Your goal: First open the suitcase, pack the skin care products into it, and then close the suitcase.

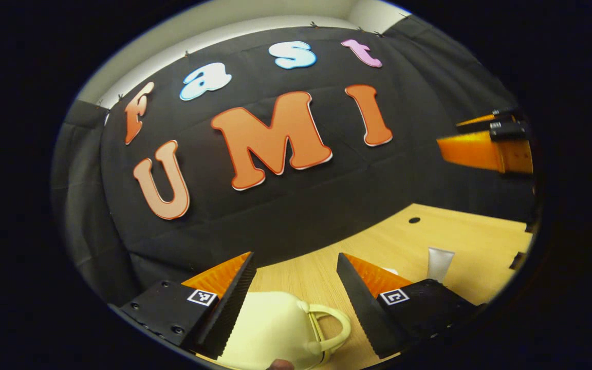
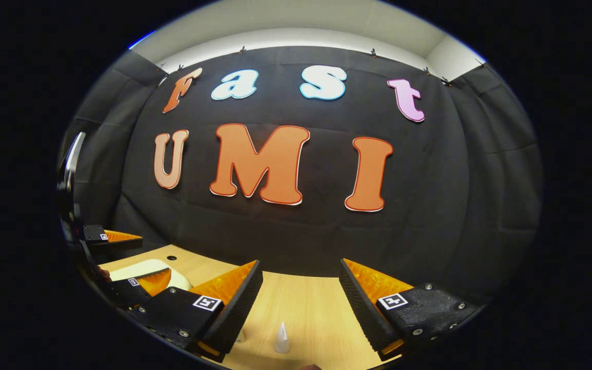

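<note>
Cream suitcase (image 1: pixel 270 329) with its loop handle lying low on the wooden surface (image 1: pixel 460 236), lid apparently down, so nothing opened yet, by the look of it. Sits right between the spread left tongs (image 1: pixel 296 288), not touched. In the right gripper view, shows pale at far left beside those same tongs. White tube (image 1: pixel 440 263) standing a little off to one side, unpacked. Small white pointed cap (image 2: pixel 281 339) poking up below the right tongs (image 2: pixel 301 293), also wide apart and carrying nothing. Whole job ahead, then: opening first, packing the skin care pieces next, closing last. Barely at the start line.
</note>
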`<state>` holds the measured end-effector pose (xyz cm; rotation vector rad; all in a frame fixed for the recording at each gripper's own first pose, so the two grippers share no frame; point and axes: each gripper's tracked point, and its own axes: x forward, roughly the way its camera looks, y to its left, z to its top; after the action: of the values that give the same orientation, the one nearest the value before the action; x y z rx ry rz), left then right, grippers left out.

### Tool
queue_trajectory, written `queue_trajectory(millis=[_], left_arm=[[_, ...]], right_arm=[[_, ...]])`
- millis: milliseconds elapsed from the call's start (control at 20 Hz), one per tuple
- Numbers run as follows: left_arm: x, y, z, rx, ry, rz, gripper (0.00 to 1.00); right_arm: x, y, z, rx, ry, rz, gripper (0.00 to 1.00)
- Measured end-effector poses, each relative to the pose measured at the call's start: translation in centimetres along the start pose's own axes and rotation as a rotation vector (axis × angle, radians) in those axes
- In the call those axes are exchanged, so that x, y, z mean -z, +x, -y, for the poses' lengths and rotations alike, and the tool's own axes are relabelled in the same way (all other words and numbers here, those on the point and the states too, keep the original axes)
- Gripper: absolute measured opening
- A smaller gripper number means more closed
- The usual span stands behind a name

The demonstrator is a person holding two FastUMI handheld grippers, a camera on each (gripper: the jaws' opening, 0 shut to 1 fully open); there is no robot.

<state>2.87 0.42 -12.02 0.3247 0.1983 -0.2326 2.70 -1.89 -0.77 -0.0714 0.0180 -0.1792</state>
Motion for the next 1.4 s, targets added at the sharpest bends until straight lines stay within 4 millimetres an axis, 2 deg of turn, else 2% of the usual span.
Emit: queue_trajectory(millis=[250,500,700,900,1400], left_arm=[[3.8,0.4,1.2,0.024,0.11,-0.048,0.99],[8.7,0.8,3.0,0.076,0.229,-0.139,0.99],[11.7,0.1,4.7,0.125,0.333,-0.175,0.99],[14.2,0.1,5.4,0.155,0.418,-0.22,0.98],[17.4,0.3,6.8,0.213,0.594,-0.284,0.98]], right_arm=[[0.2,0.0,1.0,0.021,0.002,-0.007,0.95],[0.4,0.0,1.8,0.038,0.001,-0.011,0.95],[0.8,0.1,2.3,0.049,-0.005,-0.02,0.95],[0.9,0.1,2.3,0.055,0.001,-0.024,0.95],[1.5,-0.1,2.2,0.059,0.016,-0.031,0.95]])
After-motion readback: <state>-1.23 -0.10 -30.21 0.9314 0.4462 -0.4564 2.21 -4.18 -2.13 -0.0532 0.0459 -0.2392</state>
